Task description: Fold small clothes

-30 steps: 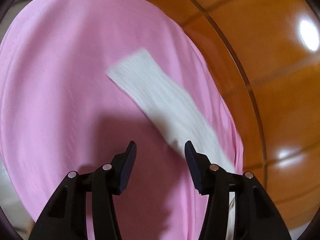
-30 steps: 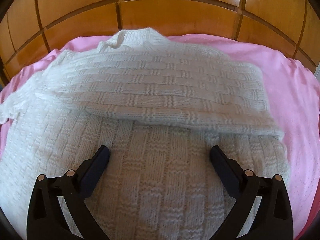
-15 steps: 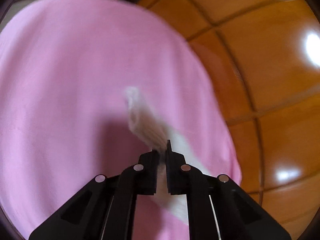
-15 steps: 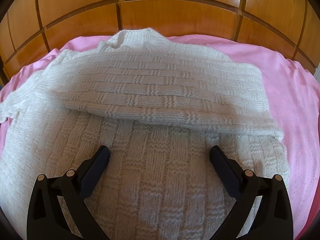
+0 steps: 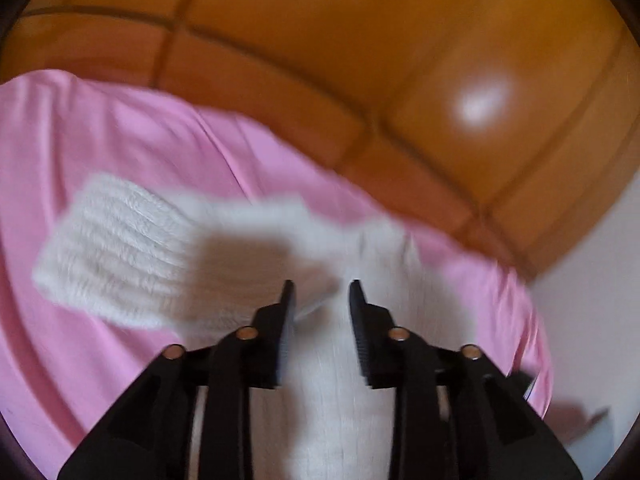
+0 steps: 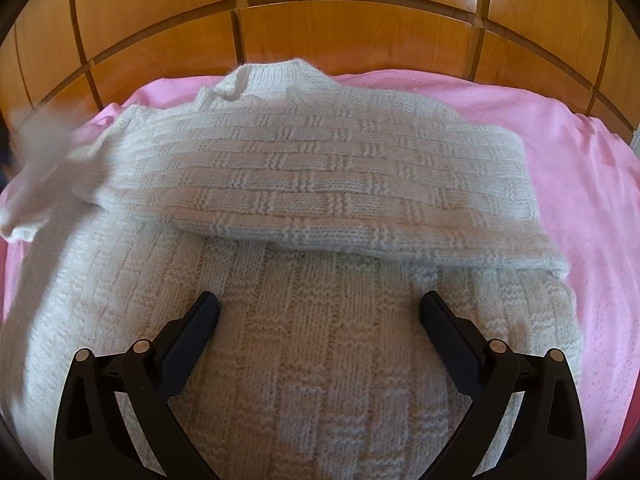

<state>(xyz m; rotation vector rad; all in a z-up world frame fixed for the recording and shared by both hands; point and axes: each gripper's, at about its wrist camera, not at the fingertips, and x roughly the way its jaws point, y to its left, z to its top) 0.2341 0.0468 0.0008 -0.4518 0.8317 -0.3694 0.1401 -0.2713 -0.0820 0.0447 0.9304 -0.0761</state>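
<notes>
A white knitted sweater [image 6: 304, 240] lies on a pink sheet [image 6: 580, 184], its right side folded over the body. My right gripper [image 6: 320, 312] is open and hovers low over the sweater's lower part, holding nothing. In the left wrist view the picture is blurred. My left gripper [image 5: 320, 300] has its jaws a little apart above the sweater's left sleeve [image 5: 120, 256], whose ribbed cuff lies out to the left. A fold of the sleeve sits at the left fingertip; I cannot tell if it is pinched. The sleeve also shows blurred at the right wrist view's left edge [image 6: 40, 152].
A wooden panelled headboard [image 6: 320, 32] stands right behind the sheet, also in the left wrist view [image 5: 360, 60]. A pale wall [image 5: 592, 280] shows at the right of the left wrist view. Bare pink sheet [image 5: 100, 140] lies left and beyond the sleeve.
My left gripper shut on the sleeve, swung it toward the sweater body, and its jaws now stand a little apart. The sleeve end now appears at the right wrist view's left edge. The right gripper has not moved.
</notes>
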